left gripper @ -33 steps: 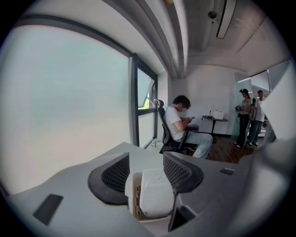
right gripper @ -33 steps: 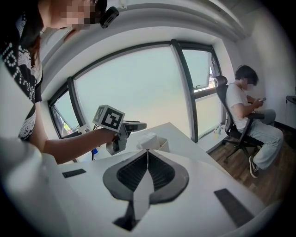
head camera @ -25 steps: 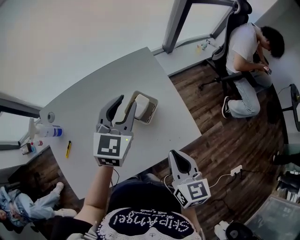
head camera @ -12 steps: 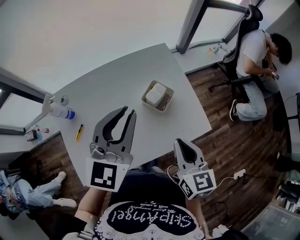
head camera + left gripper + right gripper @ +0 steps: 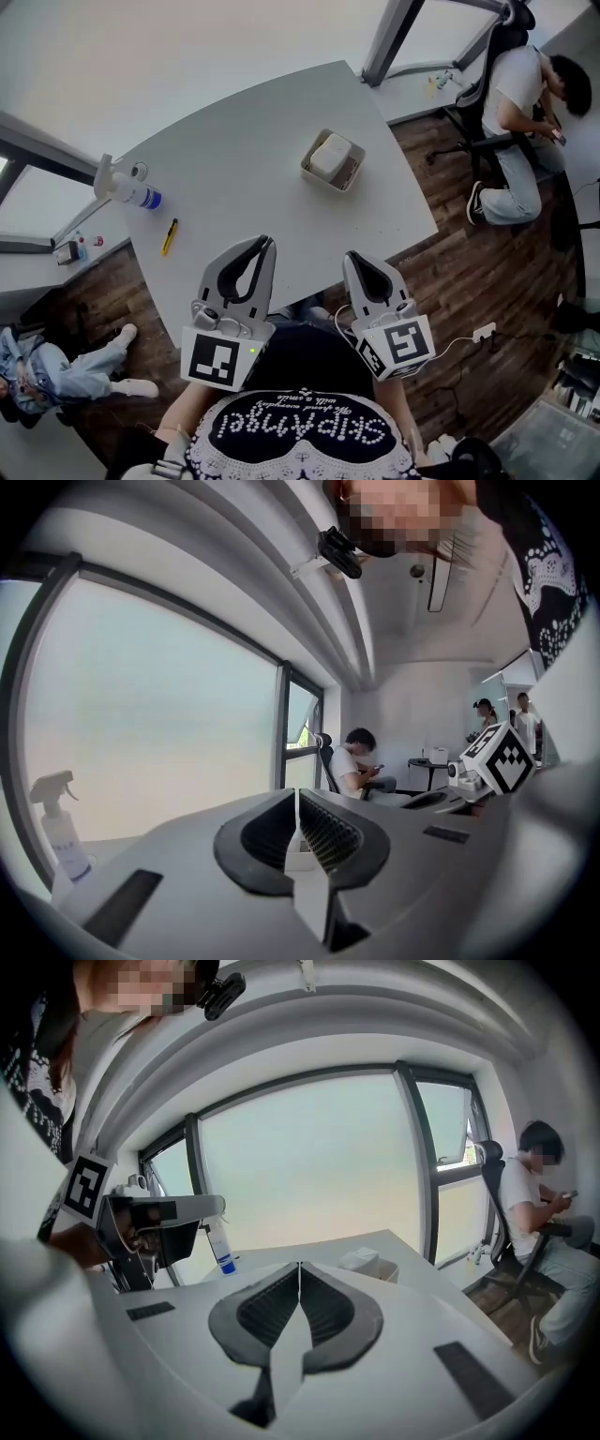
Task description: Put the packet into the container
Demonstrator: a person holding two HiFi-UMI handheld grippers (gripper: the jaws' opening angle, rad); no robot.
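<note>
A white packet (image 5: 330, 155) lies inside the small beige container (image 5: 354, 180) on the far right part of the grey table (image 5: 244, 169). Both grippers are held back at the table's near edge, well short of the container. My left gripper (image 5: 269, 242) is closing, its tips meeting with nothing between them; the left gripper view shows the same gripper (image 5: 297, 794) empty. My right gripper (image 5: 349, 255) is shut and empty, and in the right gripper view that gripper (image 5: 300, 1267) points toward the container (image 5: 370, 1265).
A spray bottle (image 5: 131, 190) and a yellow cutter (image 5: 169, 236) lie at the table's left side. A person sits on an office chair (image 5: 520, 103) beyond the table's right corner. Wood floor surrounds the table.
My left gripper has drawn back from the container to the table's near edge and its jaws have come together. The packet stays in the container. The right gripper has hardly moved.
</note>
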